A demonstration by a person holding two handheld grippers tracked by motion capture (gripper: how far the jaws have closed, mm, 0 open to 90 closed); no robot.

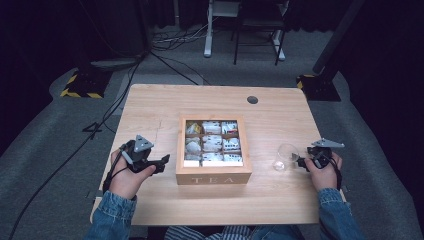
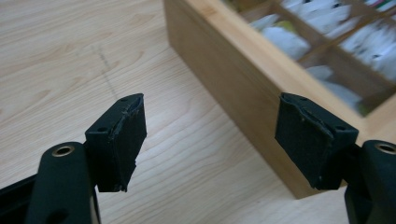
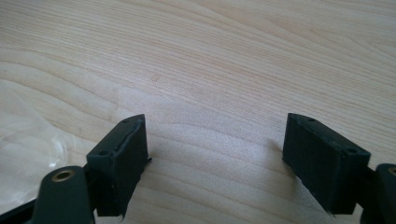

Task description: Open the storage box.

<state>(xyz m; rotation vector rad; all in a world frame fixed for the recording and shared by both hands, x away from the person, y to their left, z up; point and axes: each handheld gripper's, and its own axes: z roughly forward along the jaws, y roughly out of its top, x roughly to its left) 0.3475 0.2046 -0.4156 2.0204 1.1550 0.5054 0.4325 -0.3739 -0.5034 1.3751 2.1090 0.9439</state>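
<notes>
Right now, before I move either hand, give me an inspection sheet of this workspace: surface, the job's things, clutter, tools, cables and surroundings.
Surface: light wooden table, bare apart from the items below; a round dark port near its far edge.
Job's things: wooden tea box at centre, marked TEA on its front, its compartments holding packets; clear glass to its right.
Clutter: nothing seen.
Tools: left tool open, beside the box's left side, holding nothing; right tool open over bare wood, the glass close by, holding nothing.
Cables: one cable trails from the left tool; more cables run across the floor.
Surroundings: grey floor, yellow-black striped stand bases, dark backdrop.
</notes>
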